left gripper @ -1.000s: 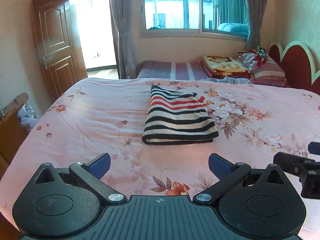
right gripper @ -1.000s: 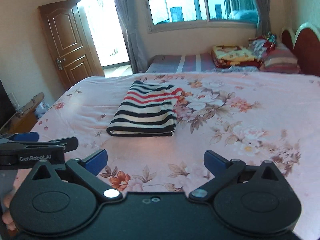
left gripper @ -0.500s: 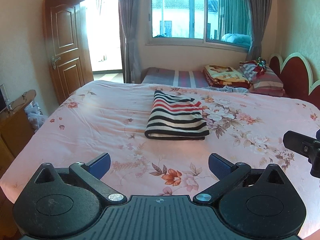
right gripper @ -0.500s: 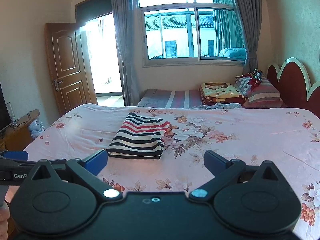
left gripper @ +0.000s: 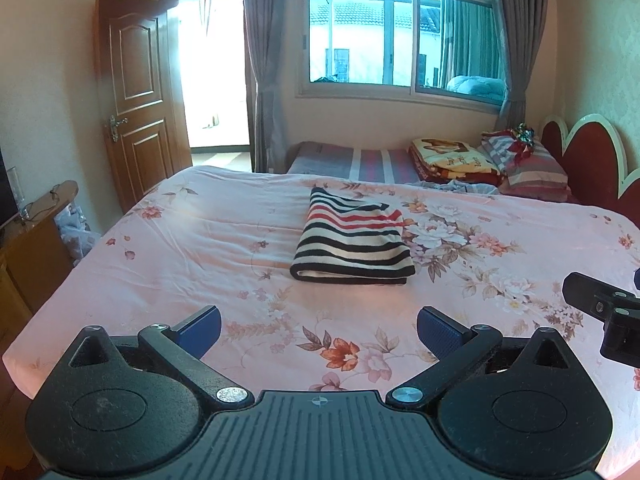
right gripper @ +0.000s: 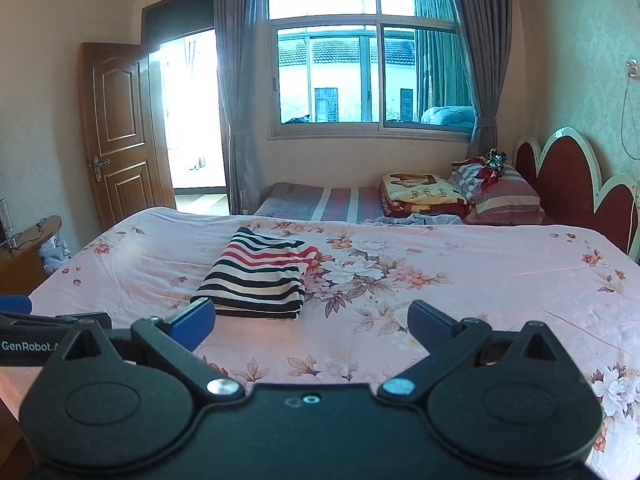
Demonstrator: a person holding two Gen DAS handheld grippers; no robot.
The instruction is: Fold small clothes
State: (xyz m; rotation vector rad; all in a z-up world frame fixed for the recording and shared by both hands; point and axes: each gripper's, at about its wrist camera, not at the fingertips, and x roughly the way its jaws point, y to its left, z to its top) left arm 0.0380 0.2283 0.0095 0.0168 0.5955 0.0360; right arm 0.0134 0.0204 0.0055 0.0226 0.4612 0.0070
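Note:
A folded garment with black, white and red stripes (left gripper: 354, 242) lies flat on the pink floral bedsheet (left gripper: 200, 240); it also shows in the right wrist view (right gripper: 258, 278). My left gripper (left gripper: 318, 326) is open and empty, held back from the garment near the bed's front edge. My right gripper (right gripper: 310, 320) is open and empty, also well short of the garment, which lies ahead and slightly left. The right gripper's body shows at the right edge of the left wrist view (left gripper: 608, 312).
A second bed with a striped cover (right gripper: 328, 202), folded blankets (right gripper: 424, 194) and pillows stands behind. A red headboard (right gripper: 576, 184) is at right. A wooden door (right gripper: 116, 136) and a wooden cabinet (left gripper: 28, 256) are at left.
Both grippers have drawn back and tilted up from the bed, so the garment looks smaller and farther and more of the room shows. Both stay open.

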